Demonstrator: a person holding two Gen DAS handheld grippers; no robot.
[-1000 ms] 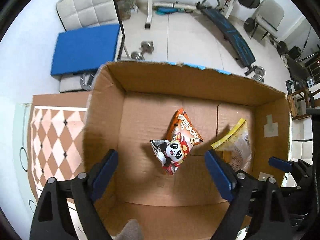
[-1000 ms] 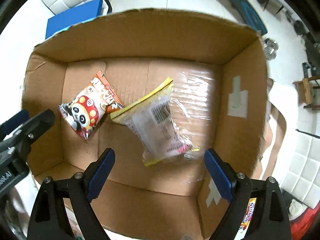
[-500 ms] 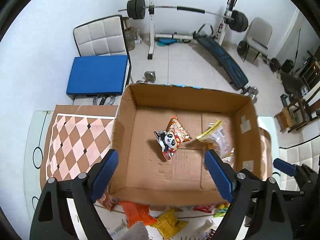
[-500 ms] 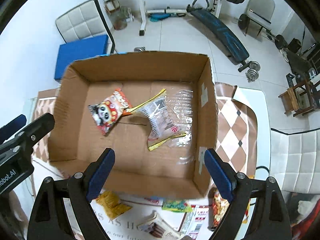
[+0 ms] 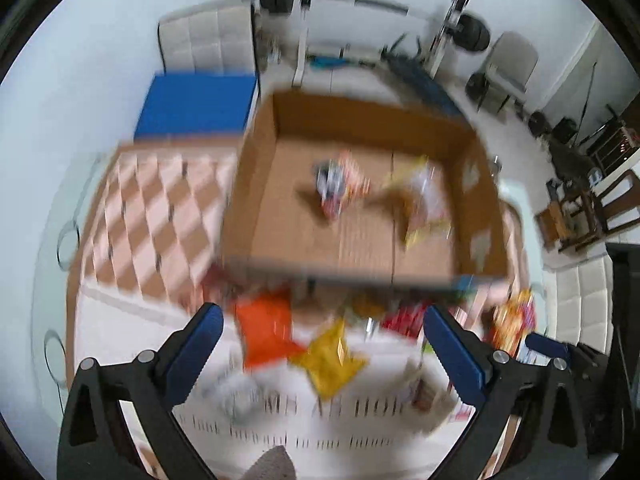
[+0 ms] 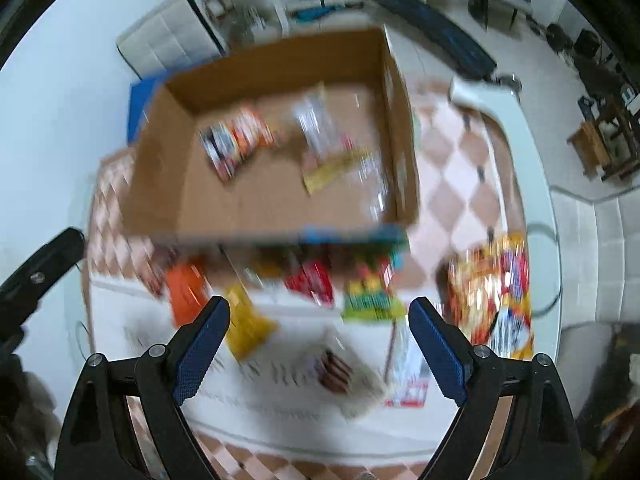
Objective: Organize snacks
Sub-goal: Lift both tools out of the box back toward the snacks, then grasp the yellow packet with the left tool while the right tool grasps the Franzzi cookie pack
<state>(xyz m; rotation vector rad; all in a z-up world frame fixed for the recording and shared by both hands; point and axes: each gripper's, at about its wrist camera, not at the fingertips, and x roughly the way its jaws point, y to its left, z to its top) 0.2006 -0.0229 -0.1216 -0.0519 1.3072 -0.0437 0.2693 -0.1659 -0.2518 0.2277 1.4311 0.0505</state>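
Note:
Both views are motion-blurred. A cardboard box [image 5: 256, 200] [image 6: 160, 184] stands on the table and holds a panda snack bag [image 5: 336, 184] [image 6: 236, 144] and a clear yellow-edged packet [image 5: 424, 196] [image 6: 328, 148]. Loose snacks lie in front of the box: an orange bag [image 5: 264, 328] [image 6: 184, 292], a yellow bag [image 5: 332, 360] [image 6: 246, 326], red packets [image 6: 312, 280] and a green pack [image 6: 370, 296]. My left gripper [image 5: 320, 356] is open and empty above the loose snacks. My right gripper [image 6: 320, 348] is open and empty above them too.
A large multicoloured bag [image 6: 496, 292] lies at the table's right. A white printed mat [image 5: 280, 424] covers the near table, over a checkered cloth [image 5: 152, 216]. A blue-cushioned chair [image 5: 196, 108] and gym gear stand behind.
Both grippers have pulled back and up out of the box. The box now lies farther off, and the loose snacks in front of it have come into view.

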